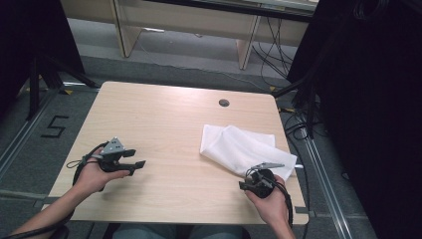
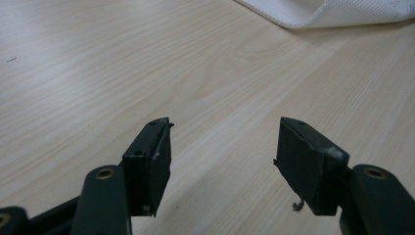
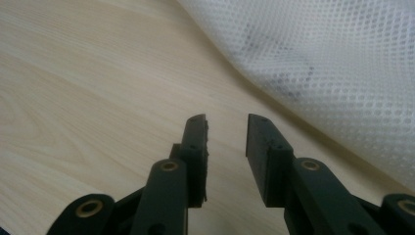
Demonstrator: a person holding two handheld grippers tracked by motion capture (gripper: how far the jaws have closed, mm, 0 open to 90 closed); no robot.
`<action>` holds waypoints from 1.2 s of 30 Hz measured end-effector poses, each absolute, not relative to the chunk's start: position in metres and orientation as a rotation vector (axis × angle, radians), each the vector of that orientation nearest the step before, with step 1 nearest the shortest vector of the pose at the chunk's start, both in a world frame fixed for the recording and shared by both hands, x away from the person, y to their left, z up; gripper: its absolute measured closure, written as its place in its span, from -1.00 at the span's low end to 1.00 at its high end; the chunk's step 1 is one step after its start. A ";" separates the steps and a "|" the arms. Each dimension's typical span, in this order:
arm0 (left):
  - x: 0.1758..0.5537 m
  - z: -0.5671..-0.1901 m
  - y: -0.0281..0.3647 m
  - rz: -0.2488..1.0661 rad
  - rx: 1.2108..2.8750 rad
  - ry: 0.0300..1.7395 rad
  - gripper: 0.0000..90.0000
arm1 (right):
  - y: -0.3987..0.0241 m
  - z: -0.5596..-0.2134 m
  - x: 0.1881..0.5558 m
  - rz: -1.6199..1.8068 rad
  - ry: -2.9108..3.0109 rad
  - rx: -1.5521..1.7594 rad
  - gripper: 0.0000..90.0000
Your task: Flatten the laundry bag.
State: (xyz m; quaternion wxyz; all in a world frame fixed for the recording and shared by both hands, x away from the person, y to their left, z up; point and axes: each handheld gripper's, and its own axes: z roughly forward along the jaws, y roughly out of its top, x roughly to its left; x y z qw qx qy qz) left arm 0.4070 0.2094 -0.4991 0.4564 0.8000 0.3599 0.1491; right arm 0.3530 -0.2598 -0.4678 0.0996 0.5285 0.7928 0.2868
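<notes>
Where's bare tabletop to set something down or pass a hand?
Free: the whole far-left stretch of the table beyond the left gripper, and the middle strip between that gripper and the white cloth. Crowded: the near-right corner, where the right gripper sits at the cloth's edge.

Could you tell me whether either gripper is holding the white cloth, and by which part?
Nothing is held: both the left gripper and right gripper are open, short of the white cloth.

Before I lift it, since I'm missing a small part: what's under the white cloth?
The white cloth lies folded on the wooden table, near the right gripper. Around it bare wood shows. Whatever sits beneath its folds is covered; no clear bulge shows.
</notes>
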 end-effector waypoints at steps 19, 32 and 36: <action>0.401 -0.495 0.214 0.384 1.975 0.873 -0.16 | -0.280 -0.450 0.371 0.825 2.284 1.503 0.68; 0.402 -0.497 0.209 0.375 1.985 0.849 -0.16 | -0.311 -0.437 0.422 0.748 2.133 1.575 0.69; 0.402 -0.497 0.212 0.383 1.992 0.858 -0.16 | -0.324 -0.437 0.451 0.717 2.091 1.599 0.55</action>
